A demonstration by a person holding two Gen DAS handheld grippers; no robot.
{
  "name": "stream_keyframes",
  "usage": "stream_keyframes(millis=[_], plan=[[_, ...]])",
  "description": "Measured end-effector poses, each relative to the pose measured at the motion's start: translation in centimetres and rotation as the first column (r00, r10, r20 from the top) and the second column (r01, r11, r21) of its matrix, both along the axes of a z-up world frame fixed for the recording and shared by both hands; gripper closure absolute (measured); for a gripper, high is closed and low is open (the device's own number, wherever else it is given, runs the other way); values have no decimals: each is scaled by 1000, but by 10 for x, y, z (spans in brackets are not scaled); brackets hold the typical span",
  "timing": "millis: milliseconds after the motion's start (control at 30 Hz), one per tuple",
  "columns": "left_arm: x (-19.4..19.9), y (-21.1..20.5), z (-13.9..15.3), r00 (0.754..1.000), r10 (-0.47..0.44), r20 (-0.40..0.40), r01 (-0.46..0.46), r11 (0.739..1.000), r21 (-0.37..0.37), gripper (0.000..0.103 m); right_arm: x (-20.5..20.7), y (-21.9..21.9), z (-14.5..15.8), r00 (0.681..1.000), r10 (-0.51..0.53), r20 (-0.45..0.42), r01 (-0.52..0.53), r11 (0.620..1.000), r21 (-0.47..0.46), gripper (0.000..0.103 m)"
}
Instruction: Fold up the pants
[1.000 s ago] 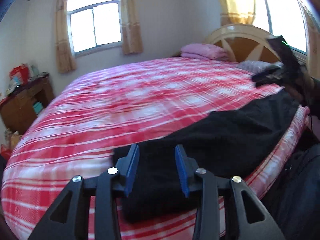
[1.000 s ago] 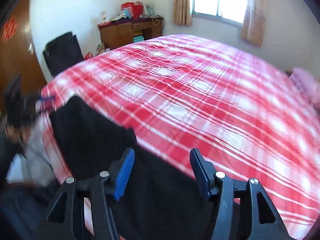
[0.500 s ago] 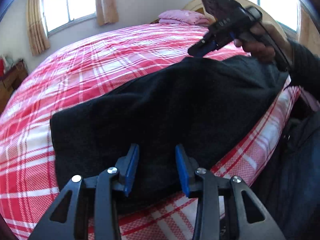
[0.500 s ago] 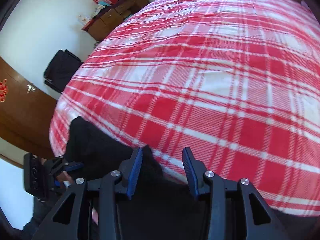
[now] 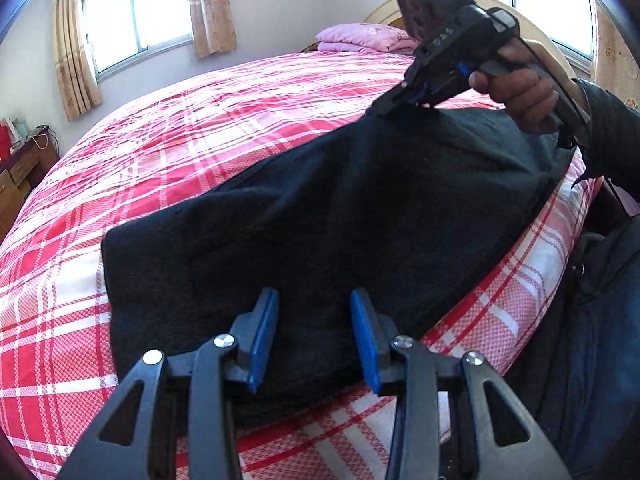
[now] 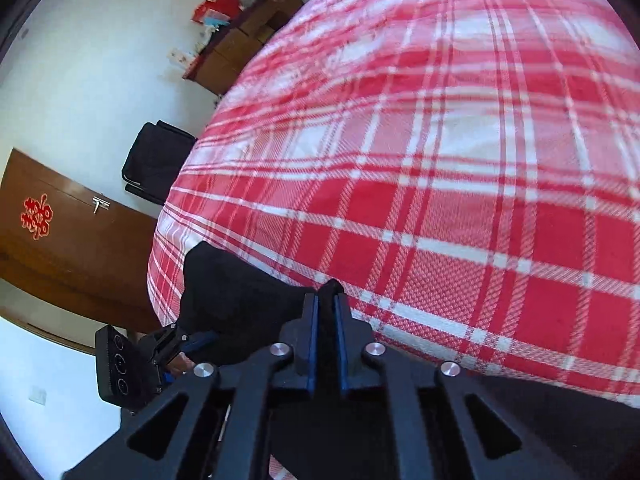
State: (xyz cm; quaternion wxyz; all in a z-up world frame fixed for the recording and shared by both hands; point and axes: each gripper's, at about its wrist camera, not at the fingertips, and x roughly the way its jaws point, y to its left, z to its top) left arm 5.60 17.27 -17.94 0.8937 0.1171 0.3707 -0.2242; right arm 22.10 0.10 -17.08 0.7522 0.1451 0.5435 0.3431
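Black pants [image 5: 340, 220] lie flat along the near edge of the bed. My left gripper [image 5: 314, 320] stands open over their near end, its blue pads apart with the cloth under and between them. At the far end, a hand holds my right gripper [image 5: 382, 109], whose tips meet the cloth's upper edge. In the right wrist view the right gripper [image 6: 326, 304] is shut, a small peak of the pants [image 6: 232, 292] pinched between its pads. The left gripper [image 6: 192, 340] shows at the lower left, at the pants' other end.
The bed wears a red and white plaid cover [image 5: 200, 140], with pink pillows [image 5: 360, 38] at the headboard. A person in dark clothing [image 5: 592, 340] stands against the bed's right side. Beyond the bed are a wooden desk [image 6: 240, 48], a black bag [image 6: 156, 160] and a brown door [image 6: 68, 248].
The right gripper came down onto the pants' far edge, rolled, and its jaws closed on the cloth. The left gripper sank toward the near end, then held still at the same gap.
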Motion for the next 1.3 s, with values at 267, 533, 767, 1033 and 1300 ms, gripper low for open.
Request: stream_keyframes(millis=[267,533,767,1033,1300], plan=[[-3,-2,-1,1000,-1,12,1,1000,15,62,14,10,-13,996,-58,70,69,985,-157,98],[-13,-17,20,999,-19,43,18,1000,25,62,-9,-64,27,973,-135,187,164,975,-149,64],[-20,-86,56,975,-211,72,212,977,-11,54,-77,-249,95,868,-380,320,468,842,-268,63],[-19,-241,61,840,-541,51,535,840,94,52,-185,-449,132,659,-710,248,748,581,-321,55],[-8,-340,48,755,-655,-16,646,741,183,52,-235,-518,112,585,-800,130,801,545,-250,55]])
